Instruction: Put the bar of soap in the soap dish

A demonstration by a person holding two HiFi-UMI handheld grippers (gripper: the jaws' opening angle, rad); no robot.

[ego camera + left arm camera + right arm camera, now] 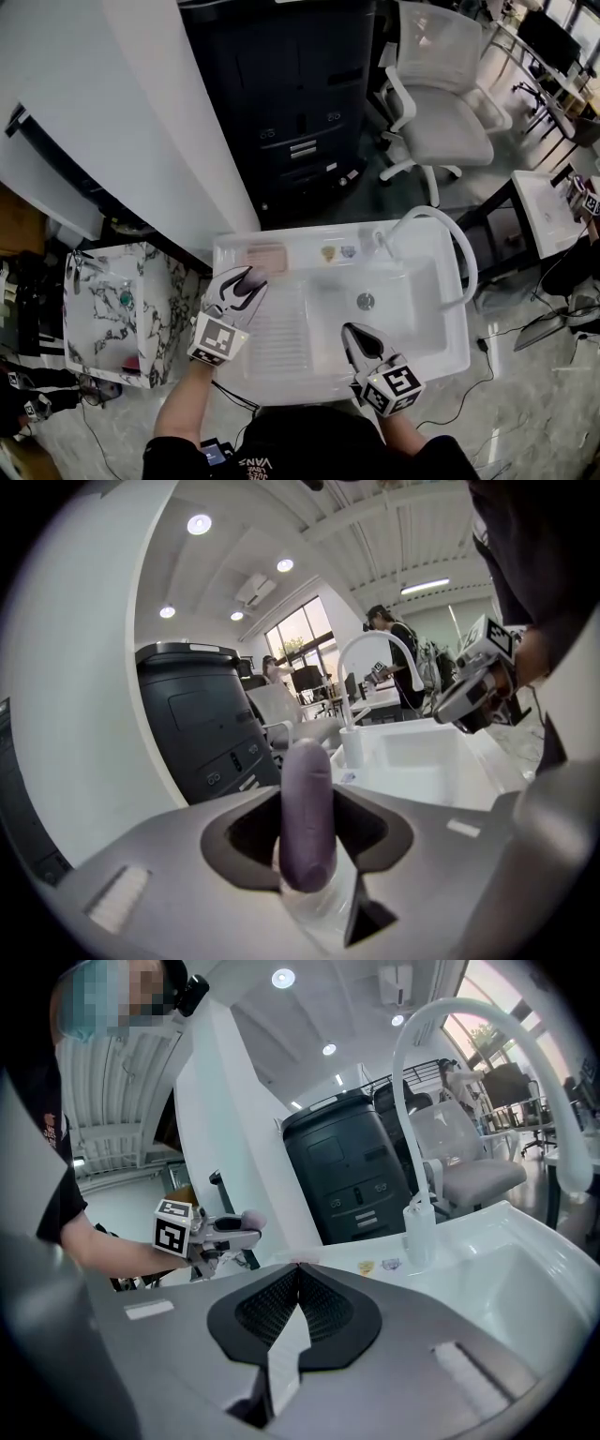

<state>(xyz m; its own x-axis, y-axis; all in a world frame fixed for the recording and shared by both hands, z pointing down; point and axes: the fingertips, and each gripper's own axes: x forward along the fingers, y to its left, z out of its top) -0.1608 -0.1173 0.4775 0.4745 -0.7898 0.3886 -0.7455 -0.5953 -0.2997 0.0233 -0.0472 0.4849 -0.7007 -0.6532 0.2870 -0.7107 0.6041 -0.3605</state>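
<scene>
- Purple soap [307,813] stands on end between the jaws of the left gripper [246,281], which press on it from both sides.
- Soap and gripper hang over the back left corner of the white sink [452,354], above the ribbed slope [281,330].
- Just beyond the jaw tips, the tan soap dish [266,257] sits on the back ledge; the soap is near it and not in it.
- Further right, the right gripper [354,334] hovers over the front of the basin, jaws pressed together with nothing between them.
- Two small stickers [337,252] lie on the ledge between the dish and the white arched tap [452,229].
- Around the sink are a marbled basin [101,309] on the left, a black cabinet [286,94] behind and a pale office chair [441,108] to its right.
</scene>
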